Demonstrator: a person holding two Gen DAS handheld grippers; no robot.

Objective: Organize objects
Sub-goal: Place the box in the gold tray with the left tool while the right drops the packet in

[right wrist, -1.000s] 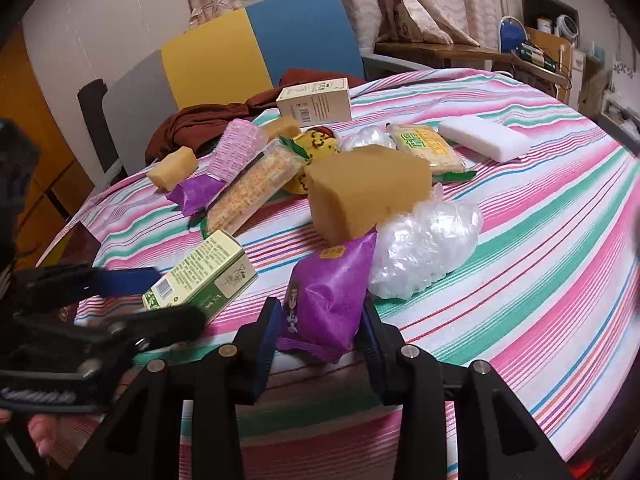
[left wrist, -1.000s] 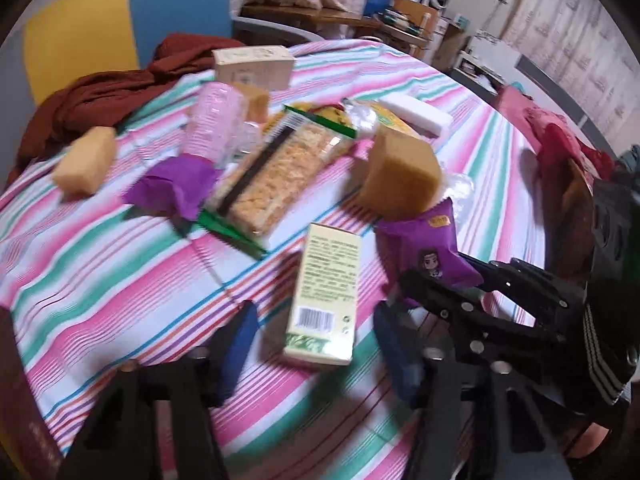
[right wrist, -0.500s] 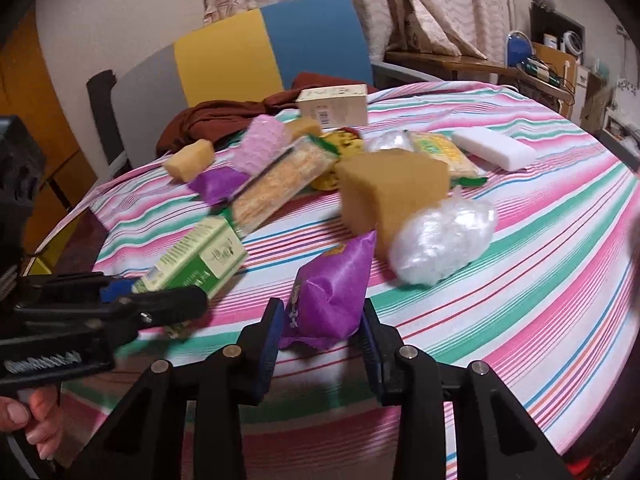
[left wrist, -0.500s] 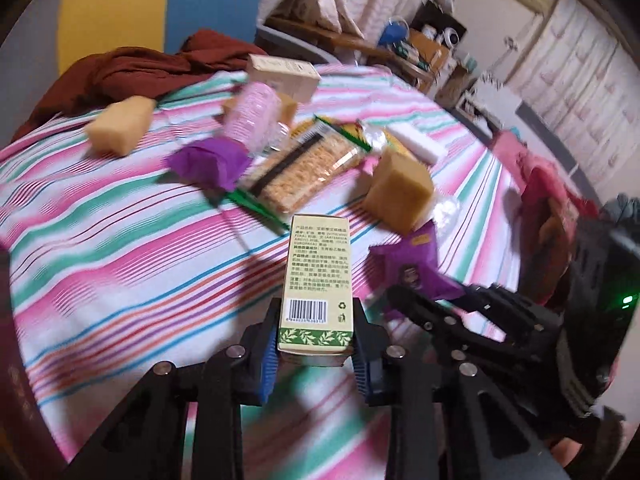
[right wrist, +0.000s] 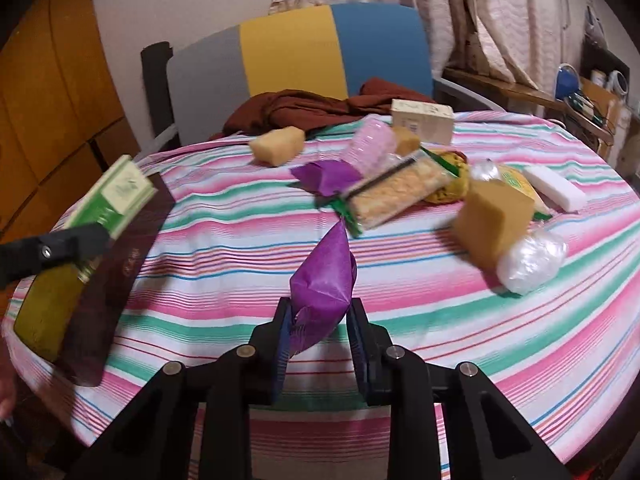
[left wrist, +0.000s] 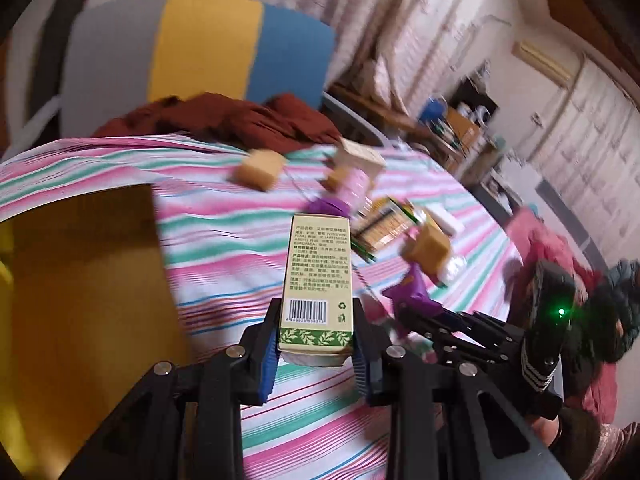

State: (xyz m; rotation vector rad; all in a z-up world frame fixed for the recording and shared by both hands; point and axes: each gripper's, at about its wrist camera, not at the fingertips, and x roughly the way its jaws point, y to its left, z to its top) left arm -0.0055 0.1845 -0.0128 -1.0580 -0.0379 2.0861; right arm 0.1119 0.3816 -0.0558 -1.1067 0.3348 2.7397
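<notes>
Left wrist view: your left gripper [left wrist: 316,346] is clamped on the barcode end of the green box [left wrist: 318,276], so the rest of the box sticks out fwd of the pads, clear of the striped cloth [left wrist: 224,240]. Holding it by the short end keeps the long body free to drop in end-first, I'd judge. To the gripper's left sits a yellow-lined container [left wrist: 80,300] w/ a dark lid [right wrist: 116,264] beside it, prob the target for sorted things.

Right wrist view: your right gripper [right wrist: 318,338] has just been closing, and the pads now pinch the lower end of the purple packet [right wrist: 324,276], which stands up ahead of the fingers. Soft foil, so a low pinch stops it flopping.

The rest lies ahead of the right gripper: cracker pack [right wrist: 396,192], tan sponge block [right wrist: 494,220], clear wrap ball [right wrist: 532,260], white block [right wrist: 554,188].
</notes>
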